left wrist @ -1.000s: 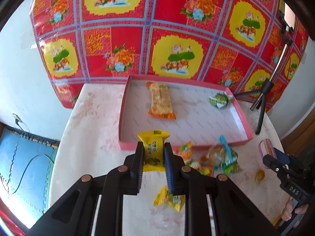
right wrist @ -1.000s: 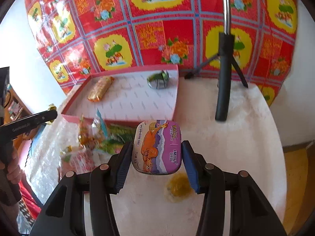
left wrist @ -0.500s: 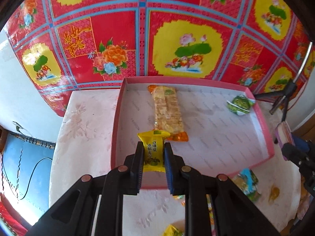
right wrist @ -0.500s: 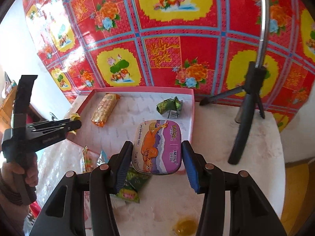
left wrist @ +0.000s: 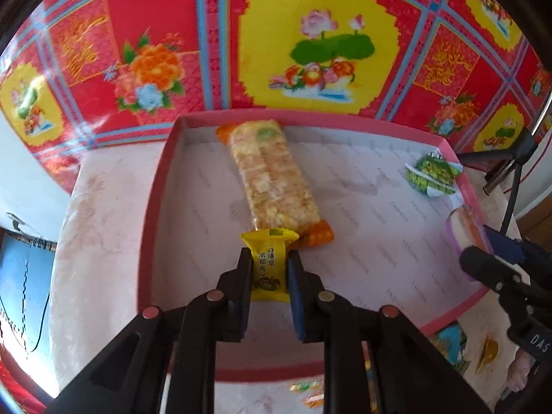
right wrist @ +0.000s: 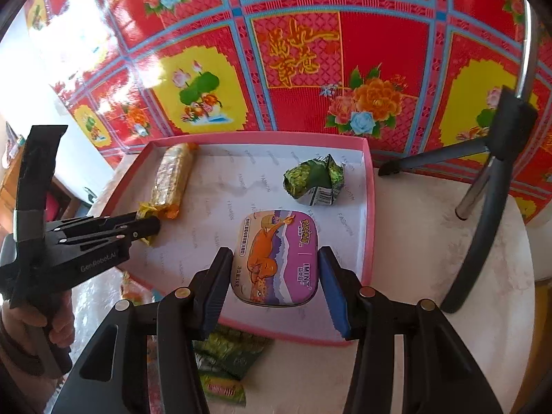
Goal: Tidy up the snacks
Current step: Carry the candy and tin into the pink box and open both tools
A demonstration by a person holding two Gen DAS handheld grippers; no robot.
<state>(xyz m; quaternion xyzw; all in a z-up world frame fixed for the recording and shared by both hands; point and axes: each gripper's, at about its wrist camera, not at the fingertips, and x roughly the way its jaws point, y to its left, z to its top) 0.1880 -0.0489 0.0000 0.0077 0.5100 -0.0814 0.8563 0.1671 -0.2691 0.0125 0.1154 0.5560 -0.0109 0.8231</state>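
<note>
Both my tongs grip over the shallow pink cardboard tray (left wrist: 153, 207): left gripper (left wrist: 269, 269) pinches a small yellow wrapped candy (left wrist: 269, 265), right gripper (right wrist: 275, 269) clamps a purple rounded mint tin (right wrist: 275, 258).

The tray (left wrist: 151, 207) sits on the table (left wrist: 100, 214), its far wall against the backdrop (left wrist: 310, 34). In it, a cracker bar (left wrist: 272, 183) lies lengthwise toward the left and a crumpled packet (left wrist: 433, 174) by the right wall. The left gripper (left wrist: 269, 269) holds a candy (left wrist: 269, 265) over the bar's near end; the right gripper (right wrist: 274, 269) holds a tin (right wrist: 274, 257) over the tray's near right. A tripod (right wrist: 483, 207) stands right of the tray, and loose packets (right wrist: 227, 352) lie before it.
</note>
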